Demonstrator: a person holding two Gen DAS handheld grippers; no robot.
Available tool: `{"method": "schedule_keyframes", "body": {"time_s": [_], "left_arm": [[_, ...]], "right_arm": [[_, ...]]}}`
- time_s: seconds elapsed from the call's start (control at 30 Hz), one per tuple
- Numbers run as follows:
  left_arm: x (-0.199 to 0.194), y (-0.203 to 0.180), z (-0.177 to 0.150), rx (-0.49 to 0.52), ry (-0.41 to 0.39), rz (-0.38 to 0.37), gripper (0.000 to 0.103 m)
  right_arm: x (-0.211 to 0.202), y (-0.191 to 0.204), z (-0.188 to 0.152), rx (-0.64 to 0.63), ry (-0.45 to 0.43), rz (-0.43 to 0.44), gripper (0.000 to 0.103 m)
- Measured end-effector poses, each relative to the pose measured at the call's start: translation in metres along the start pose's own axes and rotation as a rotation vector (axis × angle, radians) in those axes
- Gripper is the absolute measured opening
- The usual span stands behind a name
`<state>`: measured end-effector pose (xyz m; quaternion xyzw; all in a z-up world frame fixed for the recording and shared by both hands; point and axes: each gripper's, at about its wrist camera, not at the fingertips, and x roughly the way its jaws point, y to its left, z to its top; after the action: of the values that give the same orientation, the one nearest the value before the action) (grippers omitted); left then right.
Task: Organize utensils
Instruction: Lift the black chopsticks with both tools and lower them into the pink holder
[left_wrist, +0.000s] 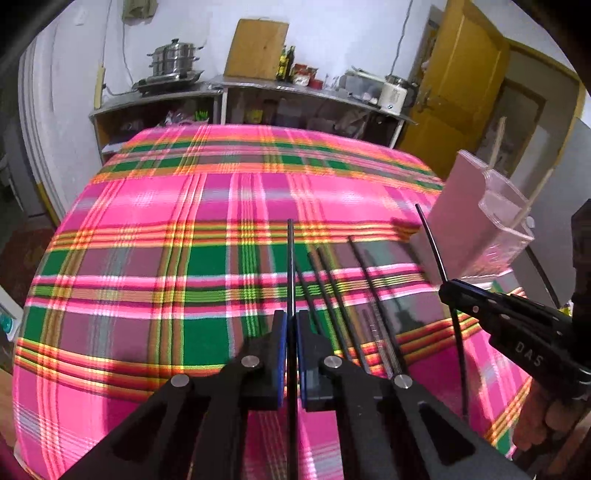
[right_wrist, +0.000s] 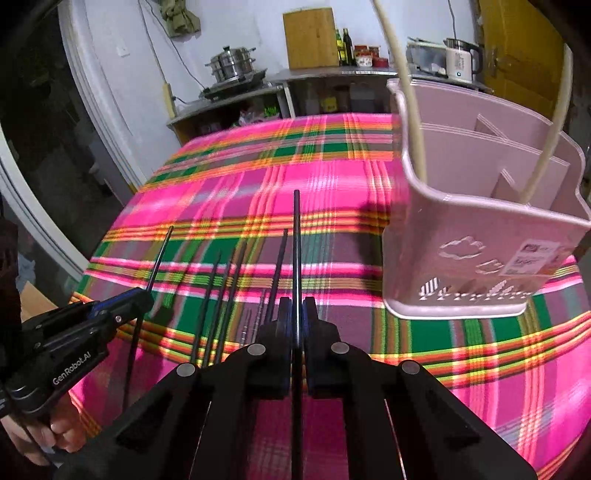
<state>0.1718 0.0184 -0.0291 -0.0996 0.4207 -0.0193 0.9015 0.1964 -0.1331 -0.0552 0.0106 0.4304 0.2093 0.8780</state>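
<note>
My left gripper (left_wrist: 291, 325) is shut on a black chopstick (left_wrist: 290, 266) that points forward above the plaid tablecloth (left_wrist: 147, 236). My right gripper (right_wrist: 296, 310) is shut on another black chopstick (right_wrist: 296, 240); it shows at the right of the left wrist view (left_wrist: 448, 286). Several more black chopsticks (right_wrist: 221, 295) lie side by side on the cloth between the grippers, also in the left wrist view (left_wrist: 332, 288). A pink utensil holder (right_wrist: 480, 229) with compartments stands at the right and holds two pale chopsticks (right_wrist: 413, 110).
The table's far edge meets a steel shelf (left_wrist: 221, 88) with a steamer pot (left_wrist: 175, 59), bottles and a kettle (right_wrist: 460, 59). A yellow door (left_wrist: 454, 81) stands at the back right. The left gripper shows at the lower left of the right wrist view (right_wrist: 144, 295).
</note>
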Motion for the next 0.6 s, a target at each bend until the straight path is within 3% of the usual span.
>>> {"method": "schedule_keyframes", "body": {"time_s": [0.6], "left_arm": [[-0.098,-0.033,0.022,0.079,-0.151,-0.117,0.005]], "right_arm": [[-0.101,0.006,0.010,-0.006,-0.175,0.022,0.006]]}}
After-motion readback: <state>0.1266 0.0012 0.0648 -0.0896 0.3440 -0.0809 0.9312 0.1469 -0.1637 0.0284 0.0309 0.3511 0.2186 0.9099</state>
